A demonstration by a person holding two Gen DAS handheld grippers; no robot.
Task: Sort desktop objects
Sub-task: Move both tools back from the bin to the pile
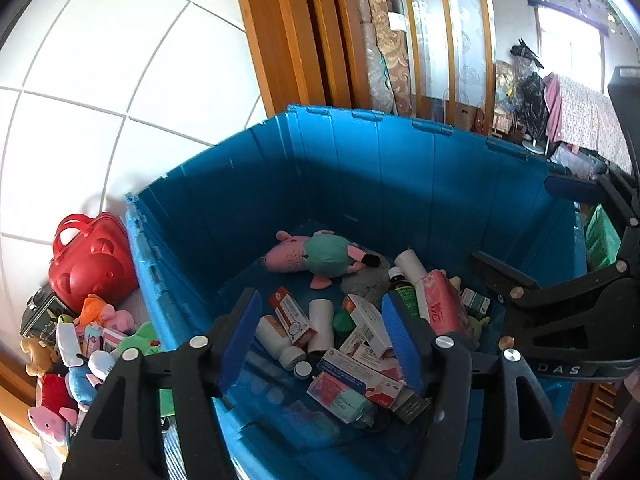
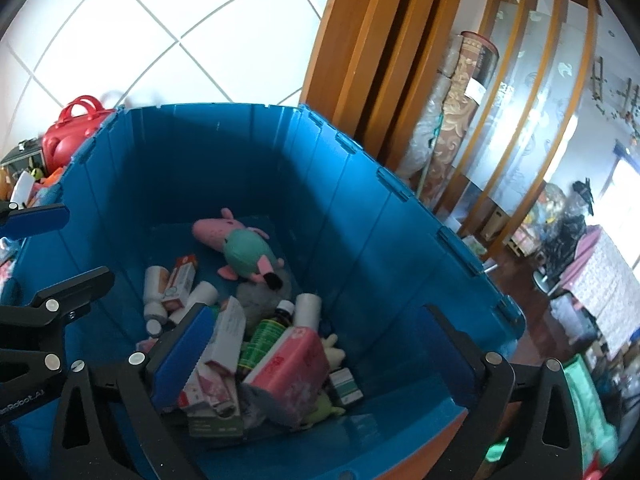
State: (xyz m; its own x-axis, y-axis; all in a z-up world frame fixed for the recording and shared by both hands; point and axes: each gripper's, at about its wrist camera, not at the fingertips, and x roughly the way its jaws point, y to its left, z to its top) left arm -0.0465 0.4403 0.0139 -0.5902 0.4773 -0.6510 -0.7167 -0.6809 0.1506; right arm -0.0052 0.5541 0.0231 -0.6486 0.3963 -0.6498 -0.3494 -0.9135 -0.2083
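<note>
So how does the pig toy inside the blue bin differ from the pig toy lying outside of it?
The pig toy in the bin wears a green dress; the pig toy outside wears red. The first lies alone on the floor of the blue bin, beyond the boxes and bottles; the second sits in a crowded heap of soft toys beside the bin. Both are pink plush pigs lying on their sides.

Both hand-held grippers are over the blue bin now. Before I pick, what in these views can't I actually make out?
- Box labels, left wrist view: print too small and blurred.
- Grey item, right wrist view: mostly hidden under the pig plush and boxes.
- Toy pile outside the blue bin: cut off by the left hand-held gripper and frame edge.
- Right hand-held gripper: its right finger's pad is not visible.
</note>
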